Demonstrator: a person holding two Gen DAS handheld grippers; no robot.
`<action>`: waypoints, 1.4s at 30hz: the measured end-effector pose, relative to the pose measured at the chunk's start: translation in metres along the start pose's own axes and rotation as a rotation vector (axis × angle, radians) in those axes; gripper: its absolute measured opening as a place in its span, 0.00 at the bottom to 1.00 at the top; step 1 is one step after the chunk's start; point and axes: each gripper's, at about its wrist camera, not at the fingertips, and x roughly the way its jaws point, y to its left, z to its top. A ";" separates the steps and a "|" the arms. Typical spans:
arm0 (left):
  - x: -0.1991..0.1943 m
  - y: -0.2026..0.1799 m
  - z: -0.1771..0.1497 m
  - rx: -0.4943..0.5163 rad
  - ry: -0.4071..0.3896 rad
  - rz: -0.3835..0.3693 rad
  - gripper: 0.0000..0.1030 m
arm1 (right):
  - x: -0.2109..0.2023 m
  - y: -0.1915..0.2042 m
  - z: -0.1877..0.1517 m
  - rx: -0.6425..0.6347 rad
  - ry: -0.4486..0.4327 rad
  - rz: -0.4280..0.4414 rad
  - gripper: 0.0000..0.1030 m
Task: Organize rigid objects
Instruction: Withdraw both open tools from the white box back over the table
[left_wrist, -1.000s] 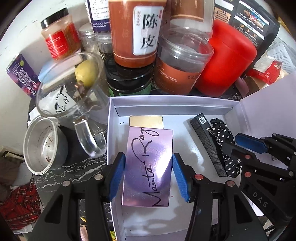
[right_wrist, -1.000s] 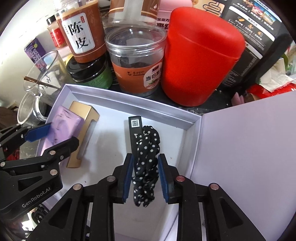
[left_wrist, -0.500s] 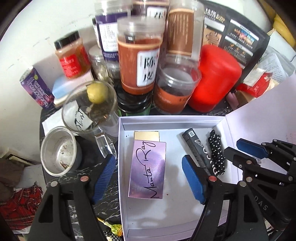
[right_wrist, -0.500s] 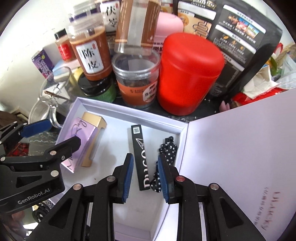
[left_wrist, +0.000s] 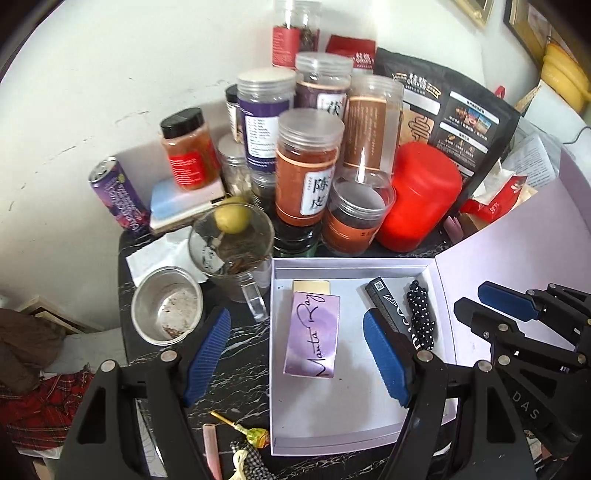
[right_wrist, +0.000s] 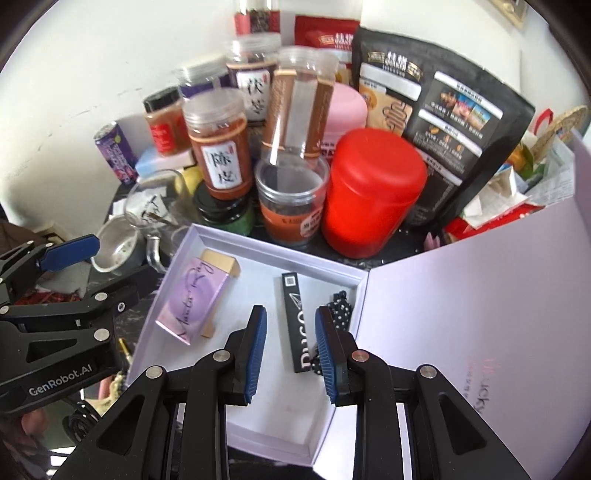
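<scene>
Pale lilac box (left_wrist: 354, 428), purple carton (left_wrist: 312, 334) with black script, black-and-white polka-dot scrunchie (left_wrist: 421, 321), red canister (left_wrist: 417, 199)

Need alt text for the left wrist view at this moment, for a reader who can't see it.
The left gripper hangs open and empty above an open white box holding a purple Manta Ray carton, a slim black box and a polka-dot hair tie. Jars and a red canister crowd behind; the right gripper enters at right.
</scene>
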 end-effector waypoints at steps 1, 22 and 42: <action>-0.004 0.002 -0.001 -0.003 -0.004 0.002 0.72 | -0.005 0.002 0.000 -0.003 -0.006 0.001 0.27; -0.090 0.036 -0.048 -0.051 -0.089 0.059 0.89 | -0.076 0.047 -0.023 -0.072 -0.104 0.038 0.51; -0.144 0.079 -0.109 -0.127 -0.096 0.080 0.89 | -0.109 0.110 -0.063 -0.154 -0.107 0.162 0.52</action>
